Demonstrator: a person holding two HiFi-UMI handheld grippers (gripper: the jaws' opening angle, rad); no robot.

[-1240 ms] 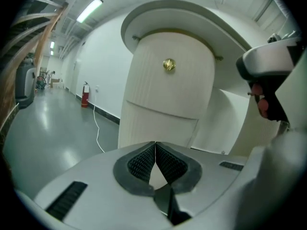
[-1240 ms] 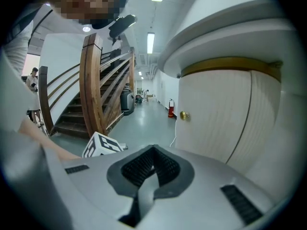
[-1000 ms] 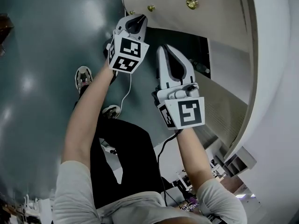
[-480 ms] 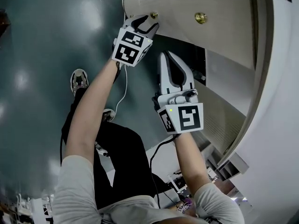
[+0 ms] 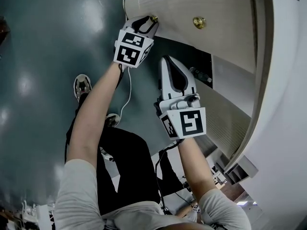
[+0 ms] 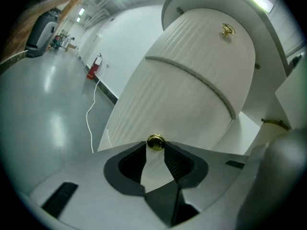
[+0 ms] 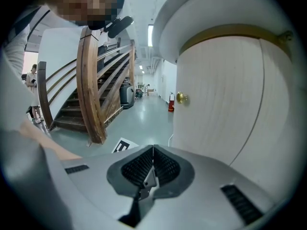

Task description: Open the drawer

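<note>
A white ribbed drawer front [image 5: 211,6] carries two brass knobs. My left gripper [image 5: 149,23] reaches the left knob [image 5: 154,18]. In the left gripper view that knob [image 6: 155,142] sits between the jaw tips of the left gripper [image 6: 155,147], which touch it on both sides. These jaws have just been closing, with the knob between them. The other knob [image 5: 199,22] is free, and it also shows higher up in the left gripper view [image 6: 227,30]. My right gripper [image 5: 171,62] hangs below the drawer front, shut on nothing [image 7: 152,151], with a knob [image 7: 181,98] ahead of it.
A dark gap [image 5: 192,56] lies under the drawer front, above another ribbed panel [image 5: 230,114]. A white cable [image 5: 127,92] trails over the grey floor near the person's shoes [image 5: 84,84]. A wooden staircase [image 7: 93,104] stands to the left, a fire extinguisher [image 6: 92,70] by the wall.
My left gripper has moved up and right to the left knob, and its jaws have opened and now stand around that knob. The right gripper has hardly moved.
</note>
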